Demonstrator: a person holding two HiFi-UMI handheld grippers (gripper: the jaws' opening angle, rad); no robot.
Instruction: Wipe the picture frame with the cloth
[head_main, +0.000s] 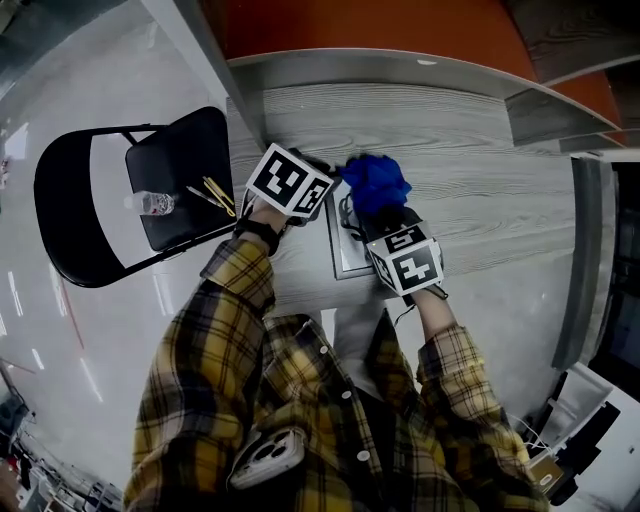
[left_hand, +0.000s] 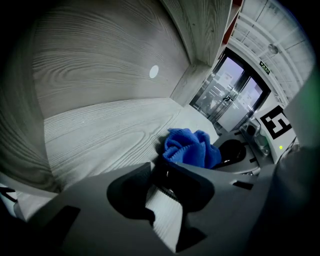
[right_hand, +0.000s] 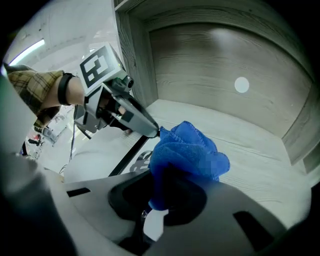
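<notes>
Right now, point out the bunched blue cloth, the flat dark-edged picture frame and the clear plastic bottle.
bunched blue cloth (head_main: 375, 183): head view, top of the bunch.
dark-edged picture frame (head_main: 347, 262): head view, pale panel near its lower edge.
clear plastic bottle (head_main: 154, 204): head view, its body.

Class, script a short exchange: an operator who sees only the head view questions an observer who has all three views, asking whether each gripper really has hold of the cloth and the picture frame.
Operator: From above I can't see either pair of jaws. Is the cloth really gripped?
Observer: Yes. In the right gripper view, the right gripper has its jaws closed on the cloth's lower end, and the rest bunches up ahead of them.
Operator: And the other one?
Observer: That same view shows the left gripper with its jaws closed on the picture frame at its black edge, right beside the cloth.
</notes>
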